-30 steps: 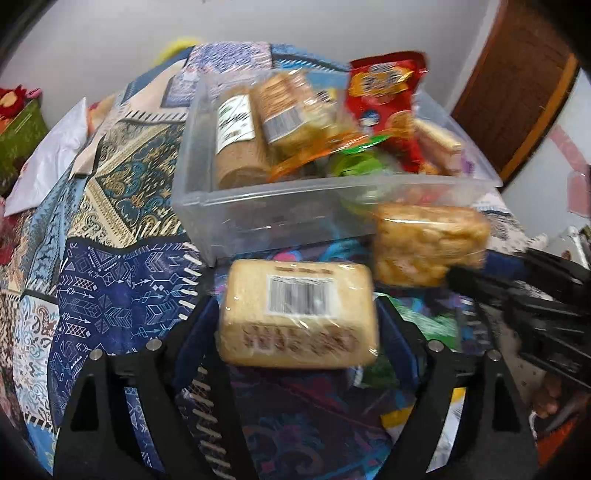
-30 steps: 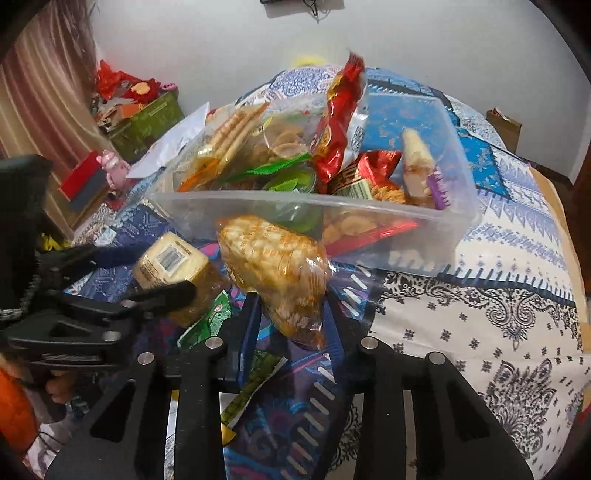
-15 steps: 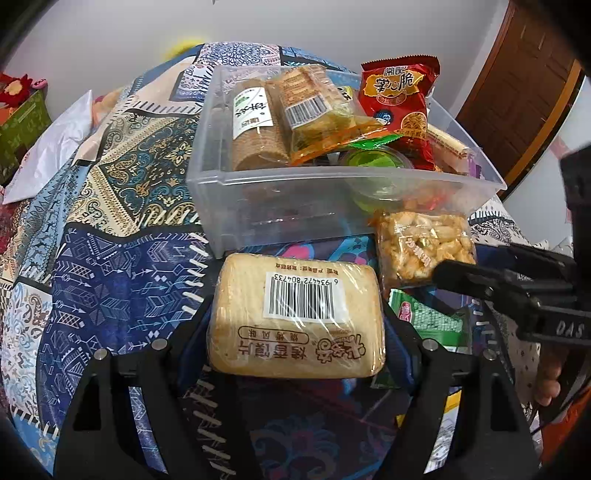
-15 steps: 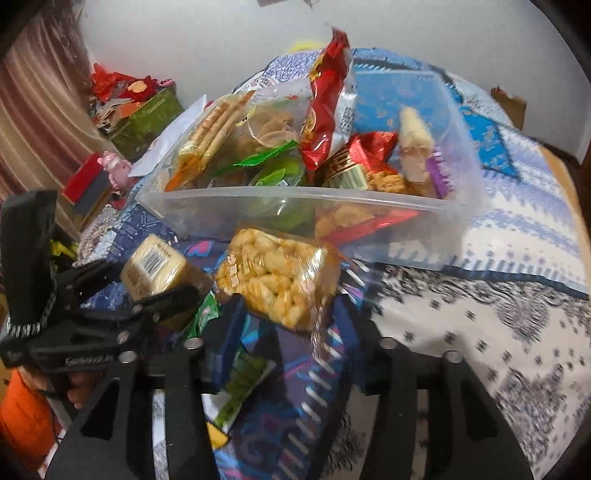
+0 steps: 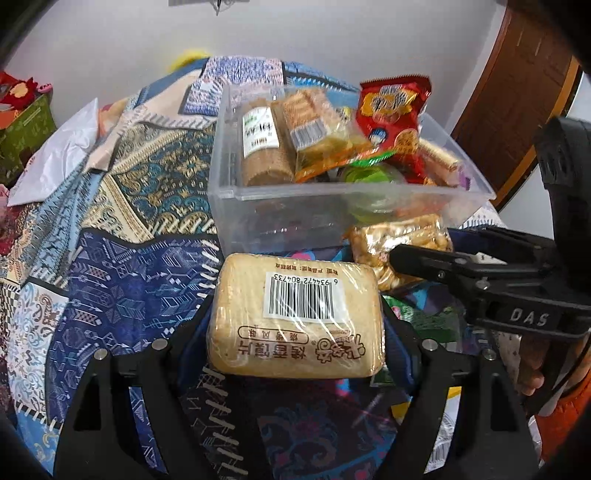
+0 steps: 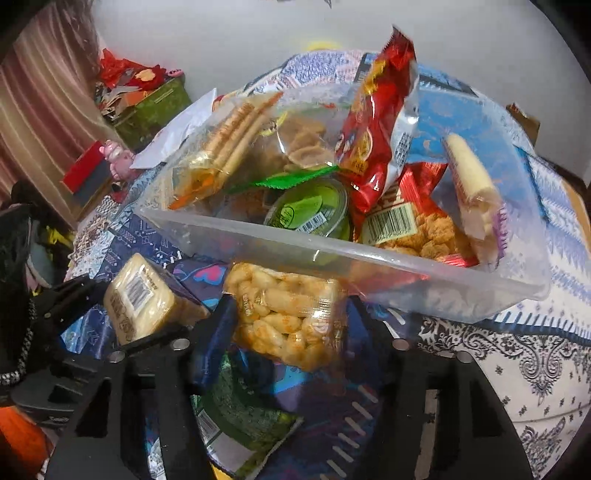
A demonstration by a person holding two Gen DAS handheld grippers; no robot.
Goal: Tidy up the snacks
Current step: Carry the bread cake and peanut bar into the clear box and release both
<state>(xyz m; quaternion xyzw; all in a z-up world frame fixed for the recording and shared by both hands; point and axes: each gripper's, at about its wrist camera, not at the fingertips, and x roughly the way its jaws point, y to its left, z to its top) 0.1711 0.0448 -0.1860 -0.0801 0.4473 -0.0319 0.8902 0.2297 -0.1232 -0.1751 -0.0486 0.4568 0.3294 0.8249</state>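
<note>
Clear plastic forms the one storage bin (image 5: 258, 206) at the centre of a patterned bedspread (image 5: 122, 280), and two more snacks hang in front of its near wall, each carried by one gripper. The left gripper (image 5: 295, 332) is clamped on a tan block of toasted bread slices (image 5: 295, 314), barcode label facing up, held above the cloth just short of the bin. The right gripper (image 6: 291, 332) grips a clear pack of golden puffed pieces (image 6: 284, 314) level with the bin's front rim.

Inside the bin, the snacks that can be counted include one red crisp bag (image 6: 376, 122) standing upright, one green lidded cup (image 6: 310, 210), one clear sleeve of stacked crackers (image 6: 229, 136), one brown cylinder with a white label (image 5: 258, 147), one pale stick-shaped pack (image 6: 469, 177) leaning on the right wall, and one barcoded pack of fried nuggets (image 6: 424, 232). One green foil packet (image 6: 236, 417) lies flat on the spread beneath the grippers.

The bedspread mixes blue, gold and white panels. Behind it stand a plain white wall (image 5: 147, 33), a brown wooden door (image 5: 517, 110), and a striped curtain (image 6: 40, 99).
</note>
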